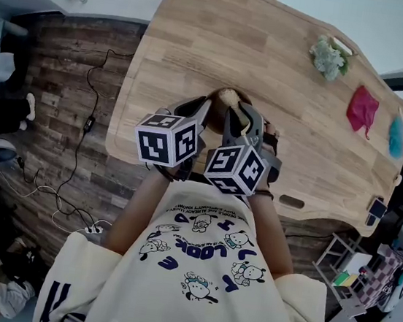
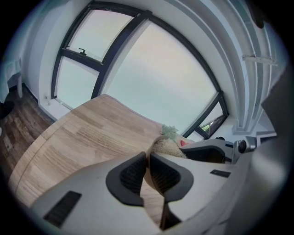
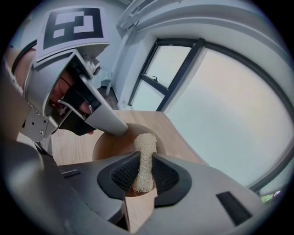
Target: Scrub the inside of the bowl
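Note:
A round wooden bowl [image 1: 228, 96] stands on the wooden table [image 1: 204, 32] near its front edge, partly hidden by both grippers. My left gripper [image 2: 148, 169] is shut on the bowl's thin rim [image 2: 149, 176], which stands between its two dark pads. My right gripper [image 3: 143, 173] is shut on a pale loofah scrubber [image 3: 144, 153] whose top pokes over the bowl's inside [image 3: 110, 143]. In the head view the left gripper [image 1: 204, 110] and the right gripper [image 1: 234, 117] sit side by side at the bowl. The left gripper's finger [image 3: 106, 120] rests on the rim in the right gripper view.
Far across the table lie a green scrubber [image 1: 328, 57], a pink cloth [image 1: 361, 110] and a blue cloth [image 1: 397, 136]. A small dark device [image 1: 376, 210] sits at the table's right corner. Cables [image 1: 74, 177] trail over the wood floor on the left.

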Demonstrator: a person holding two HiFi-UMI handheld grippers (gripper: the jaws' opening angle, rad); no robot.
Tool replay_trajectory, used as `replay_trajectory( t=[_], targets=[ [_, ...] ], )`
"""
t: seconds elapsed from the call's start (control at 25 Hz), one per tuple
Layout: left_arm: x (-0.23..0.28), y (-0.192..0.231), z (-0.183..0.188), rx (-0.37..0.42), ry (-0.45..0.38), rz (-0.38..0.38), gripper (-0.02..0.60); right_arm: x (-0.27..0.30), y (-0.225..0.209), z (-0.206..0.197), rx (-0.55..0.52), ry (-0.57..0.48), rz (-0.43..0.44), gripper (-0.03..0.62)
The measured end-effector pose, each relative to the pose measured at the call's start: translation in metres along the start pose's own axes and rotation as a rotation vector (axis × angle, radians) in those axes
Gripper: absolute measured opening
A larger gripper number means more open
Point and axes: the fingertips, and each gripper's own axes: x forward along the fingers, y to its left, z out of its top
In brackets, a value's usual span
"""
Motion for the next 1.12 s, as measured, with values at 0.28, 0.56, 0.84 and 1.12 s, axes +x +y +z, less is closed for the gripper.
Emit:
replay_trajectory(
  t=[0.28,0.56,0.84,1.12],
  targets=[
    [0.000,0.000,-0.001,0.026,0.006,0.012,0.054,0.005,0.014,-0.006,0.333,0.031,0.186,0.078],
    [0.002,0.000,0.002,0.031,-0.001,0.017,0.054,0.006,0.024,-0.003,0.816,0.021,0.370,0.077],
    [-0.001,0.002,0.000,0.041,-0.004,0.026,0.054,0.003,0.027,0.006,1.126,-0.017,0.428,0.077],
    [-0.004,0.008,-0.001,0.002,0.003,0.022,0.054,0.004,0.020,-0.005,0.904,-0.039,0.349,0.077]
  ],
)
